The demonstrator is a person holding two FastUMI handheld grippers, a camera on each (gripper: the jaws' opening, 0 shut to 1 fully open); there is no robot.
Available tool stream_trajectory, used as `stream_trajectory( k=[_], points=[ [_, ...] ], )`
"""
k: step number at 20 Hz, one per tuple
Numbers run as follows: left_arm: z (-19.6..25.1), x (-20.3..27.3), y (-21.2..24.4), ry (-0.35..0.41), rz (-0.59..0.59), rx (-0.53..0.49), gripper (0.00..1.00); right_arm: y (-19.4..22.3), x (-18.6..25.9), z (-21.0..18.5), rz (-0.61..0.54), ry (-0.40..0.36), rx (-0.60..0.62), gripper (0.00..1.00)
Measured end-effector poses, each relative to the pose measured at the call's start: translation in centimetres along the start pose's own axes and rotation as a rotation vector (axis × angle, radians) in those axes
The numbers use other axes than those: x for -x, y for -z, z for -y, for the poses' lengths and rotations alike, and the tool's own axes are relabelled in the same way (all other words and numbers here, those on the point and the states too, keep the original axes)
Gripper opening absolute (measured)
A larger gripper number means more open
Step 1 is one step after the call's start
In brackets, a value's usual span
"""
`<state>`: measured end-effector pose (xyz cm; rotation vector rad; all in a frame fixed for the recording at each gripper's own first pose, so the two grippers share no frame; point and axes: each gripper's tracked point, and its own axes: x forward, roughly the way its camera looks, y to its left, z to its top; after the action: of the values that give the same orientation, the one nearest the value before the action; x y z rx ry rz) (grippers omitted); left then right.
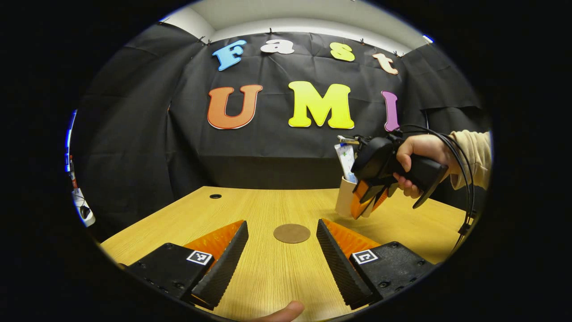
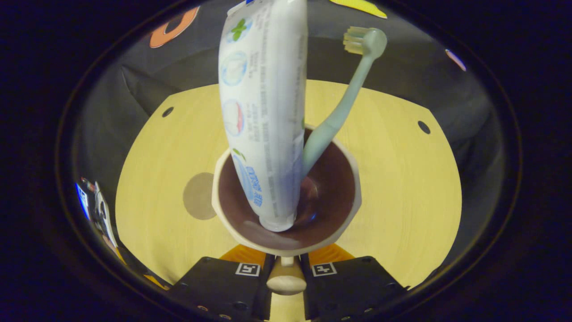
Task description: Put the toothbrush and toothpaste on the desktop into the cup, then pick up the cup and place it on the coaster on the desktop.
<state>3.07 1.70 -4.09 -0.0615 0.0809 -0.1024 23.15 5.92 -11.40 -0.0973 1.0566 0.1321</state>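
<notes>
A cream cup [image 2: 286,243] with a brown inside holds a white toothpaste tube [image 2: 263,112] and a pale green toothbrush [image 2: 339,112], both standing upright. My right gripper [image 2: 286,261] is shut on the cup's handle [image 2: 286,279]. The round brown coaster [image 2: 199,196] lies on the table just left of the cup. In the left gripper view, the coaster [image 1: 292,233] lies ahead between the fingers of my open left gripper [image 1: 281,223], which holds nothing. To the right, a hand holds the right gripper [image 1: 364,208] against the cup [image 1: 344,199], with the toothpaste tube [image 1: 346,161] sticking out above. Whether the cup touches the table is unclear.
The light wooden table [image 1: 250,273] has round cable holes [image 1: 215,196] [image 2: 423,127] near its far edge. A black cable [image 1: 464,179] hangs from the right gripper. A thumb [image 1: 286,313] shows at the bottom edge. Some equipment [image 1: 82,208] stands beyond the table's left side.
</notes>
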Motion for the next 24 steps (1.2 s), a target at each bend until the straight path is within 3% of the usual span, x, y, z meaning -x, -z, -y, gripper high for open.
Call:
stream_trajectory(
  k=[8, 19, 24],
  points=[
    [-2.2, 1.5, 0.2, -0.02, 0.012, -0.004, 0.98, 0.5, -1.6, -1.4, -0.031, -0.049, 0.168, 0.27],
    [-2.6, 2.1, 0.6, -0.001, 0.013, -0.007, 0.98, 0.6, -1.4, -1.2, -0.104, -0.034, 0.192, 0.26],
    [-1.9, 2.4, 1.1, 0.022, -0.002, 0.014, 0.98, -1.1, 1.0, -1.5, -0.027, -0.073, 0.178, 0.32]
  ],
)
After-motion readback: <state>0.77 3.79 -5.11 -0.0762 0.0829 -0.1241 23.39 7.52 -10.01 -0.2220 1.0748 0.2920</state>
